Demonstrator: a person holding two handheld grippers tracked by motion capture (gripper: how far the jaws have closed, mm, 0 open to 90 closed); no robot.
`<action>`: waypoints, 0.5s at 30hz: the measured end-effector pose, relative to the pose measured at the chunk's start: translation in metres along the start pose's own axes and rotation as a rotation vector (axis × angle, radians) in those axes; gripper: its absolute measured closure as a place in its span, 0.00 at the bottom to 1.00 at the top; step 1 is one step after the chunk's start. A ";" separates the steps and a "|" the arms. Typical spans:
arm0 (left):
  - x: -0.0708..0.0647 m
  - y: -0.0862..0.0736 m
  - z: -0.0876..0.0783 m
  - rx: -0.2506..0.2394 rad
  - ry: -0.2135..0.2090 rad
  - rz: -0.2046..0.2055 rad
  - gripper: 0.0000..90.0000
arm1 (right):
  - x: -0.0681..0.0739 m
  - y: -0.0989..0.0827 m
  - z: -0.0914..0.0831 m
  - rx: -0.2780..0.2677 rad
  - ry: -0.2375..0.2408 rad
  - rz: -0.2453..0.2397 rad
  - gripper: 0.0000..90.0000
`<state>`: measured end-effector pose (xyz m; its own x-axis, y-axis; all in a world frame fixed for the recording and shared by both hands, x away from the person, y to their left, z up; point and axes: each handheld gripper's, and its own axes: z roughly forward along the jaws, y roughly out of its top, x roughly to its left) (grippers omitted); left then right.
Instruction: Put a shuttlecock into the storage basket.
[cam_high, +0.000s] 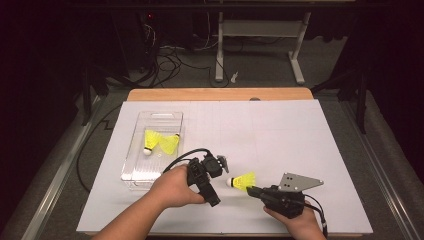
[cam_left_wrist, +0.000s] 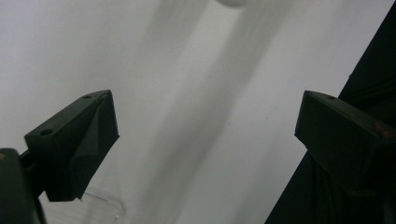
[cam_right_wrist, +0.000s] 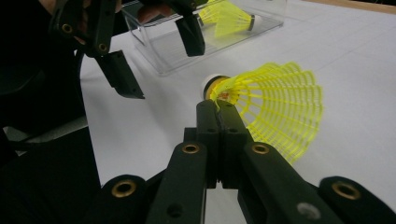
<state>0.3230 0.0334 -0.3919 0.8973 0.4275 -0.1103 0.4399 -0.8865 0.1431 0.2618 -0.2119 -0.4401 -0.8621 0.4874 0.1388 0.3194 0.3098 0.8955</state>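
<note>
Shuttlecocks of bright yellow plastic mesh with white rounded caps number 3 on the white paper-covered surface (cam_high: 280, 130). The right tongs (cam_high: 251, 189) are closed flat together on the edge of the skirt of 1 yellow shuttlecock (cam_high: 242, 180), which sits just left of them near the front middle of the surface, its white cap pointing left toward the other hand; in the right gripper view the same shuttlecock (cam_right_wrist: 275, 105) flares out beyond the pinched jaw tips, with a thin bit of yellow mesh caught between them. The left tongs (cam_high: 222, 172) stand open, nothing between them, held in the person's left hand (cam_high: 172, 187) just left of that cap; in the left gripper view the 2 black jaws are spread wide over bare white paper, and a blurred white round shape, likely the cap, shows at the top edge. Farther left and back stands a clear rectangular plastic box (cam_high: 145, 172), and 2 more yellow shuttlecocks (cam_high: 161, 142) lie inside it, touching each other.
</note>
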 end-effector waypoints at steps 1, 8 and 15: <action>-0.001 0.000 0.001 0.005 0.002 0.004 0.08 | 0.001 0.000 0.001 0.000 0.004 -0.002 1.00; -0.004 0.003 0.002 0.012 0.003 0.021 0.08 | 0.003 0.000 0.003 0.001 0.027 -0.001 1.00; -0.009 0.007 -0.002 0.004 0.002 0.052 0.15 | 0.006 0.001 0.005 0.000 0.058 -0.002 1.00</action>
<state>0.3185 0.0237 -0.3883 0.9192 0.3807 -0.1010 0.3922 -0.9084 0.1449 0.2595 -0.2045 -0.4408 -0.8840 0.4389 0.1610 0.3176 0.3111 0.8957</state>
